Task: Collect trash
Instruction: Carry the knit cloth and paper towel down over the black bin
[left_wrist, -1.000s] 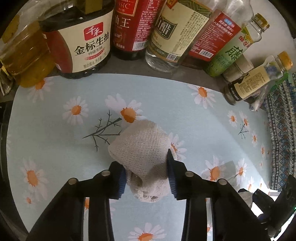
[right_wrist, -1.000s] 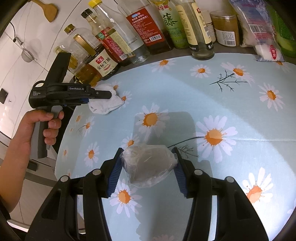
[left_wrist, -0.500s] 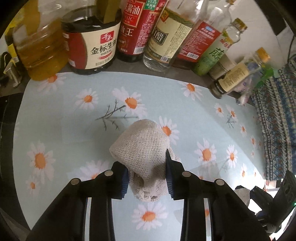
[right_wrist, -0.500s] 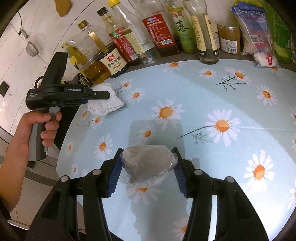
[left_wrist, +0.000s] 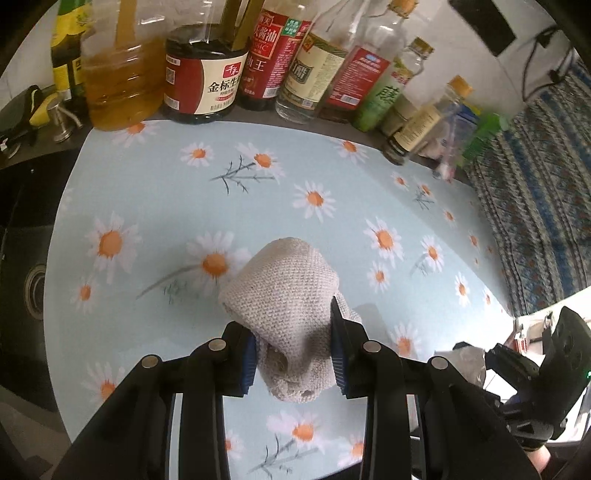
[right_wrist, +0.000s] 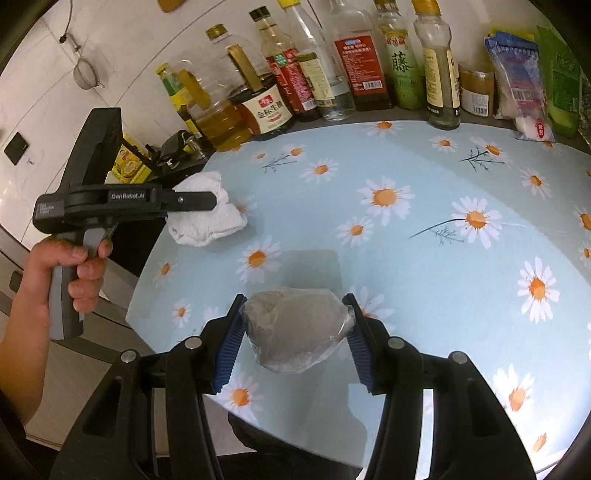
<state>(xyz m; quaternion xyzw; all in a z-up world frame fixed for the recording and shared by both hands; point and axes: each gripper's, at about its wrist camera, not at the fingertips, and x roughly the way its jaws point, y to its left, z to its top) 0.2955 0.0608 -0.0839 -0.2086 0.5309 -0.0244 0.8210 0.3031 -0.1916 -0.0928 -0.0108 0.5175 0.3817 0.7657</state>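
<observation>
My left gripper (left_wrist: 293, 354) is shut on a crumpled beige woven rag (left_wrist: 284, 299), held above the daisy-print tablecloth (left_wrist: 147, 206). In the right wrist view that same rag (right_wrist: 207, 218) looks white and hangs from the left gripper (right_wrist: 192, 201), which a hand (right_wrist: 59, 269) holds at the table's left edge. My right gripper (right_wrist: 295, 336) is shut on a crumpled clear plastic bag with grey stuff inside (right_wrist: 295, 328), lifted off the cloth (right_wrist: 424, 240). The right gripper's body (left_wrist: 546, 373) shows at the lower right of the left wrist view.
A row of sauce, oil and vinegar bottles (left_wrist: 221, 74) lines the back of the table (right_wrist: 351, 74). Food packets (right_wrist: 524, 85) stand at the back right. A patterned blue cloth (left_wrist: 535, 206) lies to the right, a dark sink (left_wrist: 26, 258) to the left.
Both grippers have risen and pulled back from the bottles with their loads. More of the tablecloth and the table's near edge now shows in both views.
</observation>
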